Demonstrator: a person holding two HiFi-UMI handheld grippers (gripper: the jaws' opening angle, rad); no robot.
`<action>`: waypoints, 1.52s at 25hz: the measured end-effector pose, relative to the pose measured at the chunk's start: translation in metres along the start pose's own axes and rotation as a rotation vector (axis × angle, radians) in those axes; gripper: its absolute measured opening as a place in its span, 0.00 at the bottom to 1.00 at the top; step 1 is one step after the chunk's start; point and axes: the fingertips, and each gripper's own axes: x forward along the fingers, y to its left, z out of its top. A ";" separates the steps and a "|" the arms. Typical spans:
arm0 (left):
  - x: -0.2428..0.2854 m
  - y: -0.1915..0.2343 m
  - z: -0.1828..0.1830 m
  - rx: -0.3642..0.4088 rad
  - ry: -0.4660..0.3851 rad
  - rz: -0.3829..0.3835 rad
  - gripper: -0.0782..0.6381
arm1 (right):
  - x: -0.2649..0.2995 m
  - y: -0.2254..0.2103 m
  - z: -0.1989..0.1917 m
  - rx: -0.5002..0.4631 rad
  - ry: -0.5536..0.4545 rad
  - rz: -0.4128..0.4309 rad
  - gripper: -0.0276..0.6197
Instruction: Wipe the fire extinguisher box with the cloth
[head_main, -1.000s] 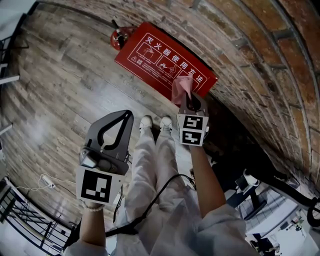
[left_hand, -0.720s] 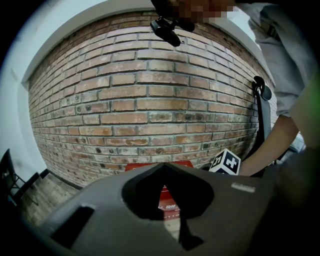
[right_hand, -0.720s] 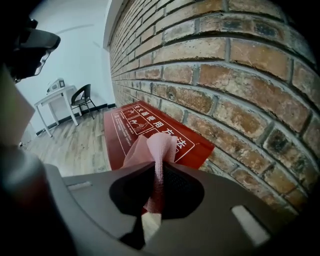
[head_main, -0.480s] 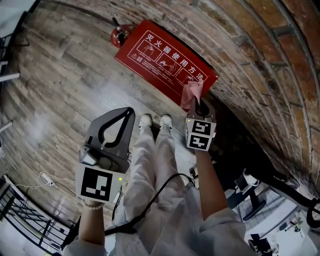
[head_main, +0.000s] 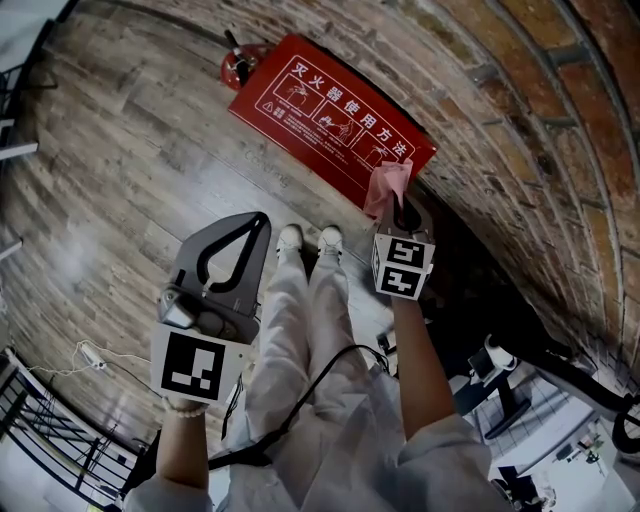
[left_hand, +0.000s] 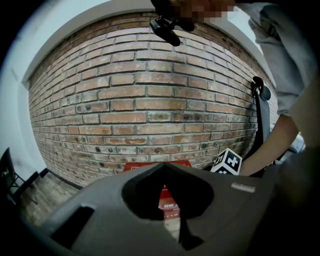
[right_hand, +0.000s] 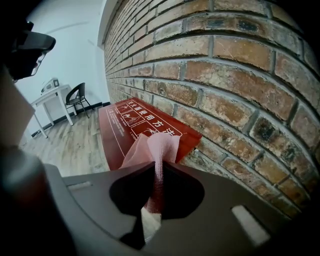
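A brick wall (head_main: 520, 120) rises just beyond and to the right of the right claw (head_main: 393, 207), and the red fire extinguisher box (head_main: 330, 110) lies flat at its foot, directly ahead of that claw, its lid printed with white characters and diagrams. At the box's far end, well away from the claw, a red fire extinguisher (head_main: 240, 68) stands on the wooden floor (head_main: 130, 160). Nothing stands between the right claw and the box. The person's white shoes (head_main: 305, 243) are between the two claws, and a black cable (head_main: 320, 385) trails below them. In the right gripper view a black chair (right_hand: 77, 95) stands far off to the left. The right claw is clenched on a pink cloth (head_main: 388, 185), whose bunched free end fans out past the tips over the box's near corner; whether it touches the lid cannot be told. The left claw (head_main: 258, 225) is held apart to the left, over bare floor, its jaws pressed together with nothing between them.
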 end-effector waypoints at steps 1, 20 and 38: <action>-0.001 0.000 0.000 0.001 -0.002 0.001 0.11 | 0.000 0.000 0.000 0.001 0.002 0.001 0.09; -0.068 0.012 0.090 0.037 -0.137 0.062 0.11 | -0.110 -0.013 0.100 0.030 -0.126 0.012 0.09; -0.146 0.007 0.192 0.084 -0.267 0.069 0.11 | -0.267 -0.009 0.236 -0.056 -0.434 0.085 0.09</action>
